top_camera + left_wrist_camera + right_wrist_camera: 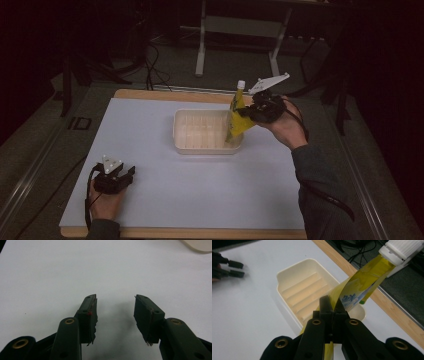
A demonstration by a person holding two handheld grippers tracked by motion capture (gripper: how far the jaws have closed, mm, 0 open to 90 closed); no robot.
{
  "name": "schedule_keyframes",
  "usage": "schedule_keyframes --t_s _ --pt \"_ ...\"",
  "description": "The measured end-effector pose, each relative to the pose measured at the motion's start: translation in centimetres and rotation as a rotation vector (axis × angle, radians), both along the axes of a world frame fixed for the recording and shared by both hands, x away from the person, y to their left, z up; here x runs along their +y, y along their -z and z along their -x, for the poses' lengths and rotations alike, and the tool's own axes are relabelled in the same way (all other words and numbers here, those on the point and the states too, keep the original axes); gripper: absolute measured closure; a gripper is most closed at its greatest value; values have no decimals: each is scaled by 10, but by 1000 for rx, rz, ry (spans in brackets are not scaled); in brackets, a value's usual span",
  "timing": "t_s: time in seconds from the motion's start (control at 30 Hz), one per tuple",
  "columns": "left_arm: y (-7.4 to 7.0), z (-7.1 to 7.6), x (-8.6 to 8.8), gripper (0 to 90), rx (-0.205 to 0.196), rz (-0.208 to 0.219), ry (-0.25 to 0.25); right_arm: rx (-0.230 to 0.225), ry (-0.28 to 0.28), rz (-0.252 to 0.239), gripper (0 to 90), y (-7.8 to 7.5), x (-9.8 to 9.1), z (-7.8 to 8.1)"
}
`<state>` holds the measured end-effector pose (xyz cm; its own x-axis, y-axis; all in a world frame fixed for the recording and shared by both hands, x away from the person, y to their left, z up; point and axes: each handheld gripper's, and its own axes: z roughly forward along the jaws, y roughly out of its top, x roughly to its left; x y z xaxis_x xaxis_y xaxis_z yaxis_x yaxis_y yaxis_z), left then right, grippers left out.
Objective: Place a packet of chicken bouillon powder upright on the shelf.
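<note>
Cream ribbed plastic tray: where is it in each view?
High view: cream ribbed plastic tray at table centre, right of middle.
Left gripper view: only a corner at top right.
Right gripper view: centre, beyond the jaws.
Shared landmark: yellow white-capped pouch held by the right gripper.

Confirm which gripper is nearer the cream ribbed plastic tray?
Right. The right gripper holds a yellow pouch over the cream ribbed plastic tray's right end; the left gripper rests near the table's front-left corner.

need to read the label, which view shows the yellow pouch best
The right gripper view: the yellow pouch is close, with its print and white cap visible. The high view shows it small, above the tray. The left gripper view gives nothing of it.
</note>
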<state>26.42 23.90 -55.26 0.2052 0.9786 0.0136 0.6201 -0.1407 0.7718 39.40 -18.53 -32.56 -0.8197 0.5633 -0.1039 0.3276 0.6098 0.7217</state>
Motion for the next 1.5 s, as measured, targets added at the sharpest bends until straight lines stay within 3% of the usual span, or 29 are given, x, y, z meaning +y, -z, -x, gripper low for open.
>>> schedule_keyframes --t_s 0.3,0.6,1.2,1.5 --pt "0 0 0 531 -2 2 0 2 -32 17 900 10 7 2" --pt "0 0 0 531 -2 3 0 22 -11 27 900 16 12 -5" --pt "0 0 0 529 -2 1 1 112 100 -40 897 26 13 -24" --pt "0 0 0 529 -1 1 1 134 191 -59 892 35 16 -36"
